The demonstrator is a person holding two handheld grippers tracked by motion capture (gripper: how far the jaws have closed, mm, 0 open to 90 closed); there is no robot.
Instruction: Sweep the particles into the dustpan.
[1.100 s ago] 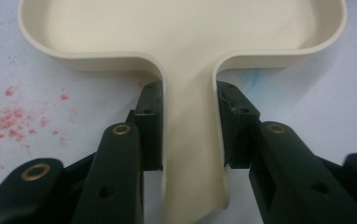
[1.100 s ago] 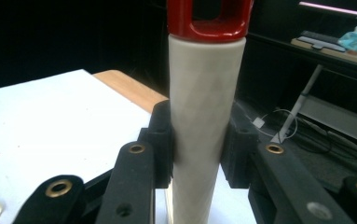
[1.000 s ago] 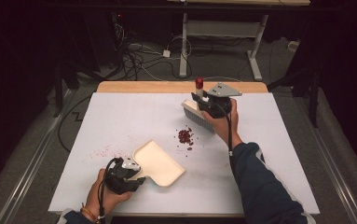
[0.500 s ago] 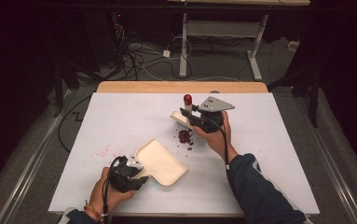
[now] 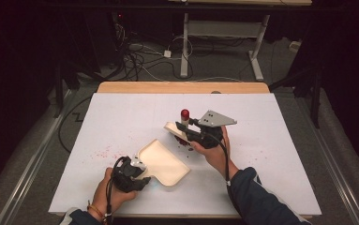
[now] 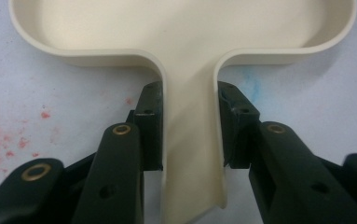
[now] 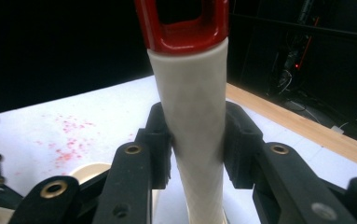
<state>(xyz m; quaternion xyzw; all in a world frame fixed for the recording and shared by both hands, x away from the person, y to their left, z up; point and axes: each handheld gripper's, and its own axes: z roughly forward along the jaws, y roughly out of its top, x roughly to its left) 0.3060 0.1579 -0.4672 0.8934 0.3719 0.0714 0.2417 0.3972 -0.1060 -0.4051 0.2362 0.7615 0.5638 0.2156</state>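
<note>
A cream dustpan (image 5: 164,162) lies flat on the white table, its mouth facing the far right. My left gripper (image 5: 138,174) is shut on the dustpan's handle (image 6: 192,154), with the pads pressing both sides. My right gripper (image 5: 190,133) is shut on the white handle (image 7: 197,126) of a small brush that ends in a red loop (image 7: 183,28). The brush head (image 5: 173,129) hangs tilted just beyond the pan's mouth, over a small pile of dark red crumbs (image 5: 186,143) which it partly hides.
Faint red smears (image 5: 103,152) mark the white table sheet (image 5: 121,112) left of the pan. A wooden strip (image 5: 182,87) edges the table's far side. Cables and a desk frame (image 5: 219,28) stand on the dark floor beyond.
My right hand has carried the brush left and toward me, from beyond the crumb pile to right over it, close to the pan's mouth. The left hand and pan have stayed put.
</note>
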